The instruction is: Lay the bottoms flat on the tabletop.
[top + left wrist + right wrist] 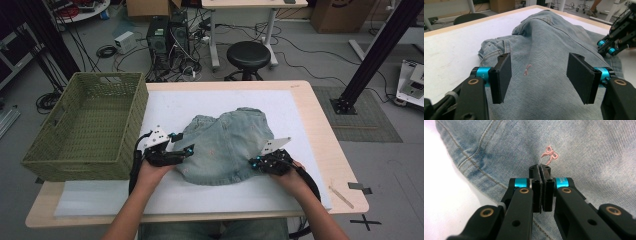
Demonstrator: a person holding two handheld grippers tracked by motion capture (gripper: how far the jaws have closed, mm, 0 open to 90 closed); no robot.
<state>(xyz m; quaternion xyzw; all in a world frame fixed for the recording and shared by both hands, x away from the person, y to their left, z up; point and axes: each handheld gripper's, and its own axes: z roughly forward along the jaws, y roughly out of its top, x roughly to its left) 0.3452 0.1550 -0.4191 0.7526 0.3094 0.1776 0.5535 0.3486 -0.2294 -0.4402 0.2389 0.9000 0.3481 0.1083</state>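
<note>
A pair of light blue denim shorts lies crumpled on the white mat. My left gripper is at the shorts' left edge. In the left gripper view it stands open, its pads wide apart just above the denim, with a small pink embroidered bow below the gap. My right gripper is at the shorts' lower right edge, and the left gripper view shows it as well. Its jaws are pressed together, tips down on the denim beside a pink bow. I cannot tell whether fabric is pinched.
A green woven basket stands on the table's left side, next to the mat. Bare wooden tabletop runs along the right. Beyond the table are a black stool, computer towers and cables on the floor.
</note>
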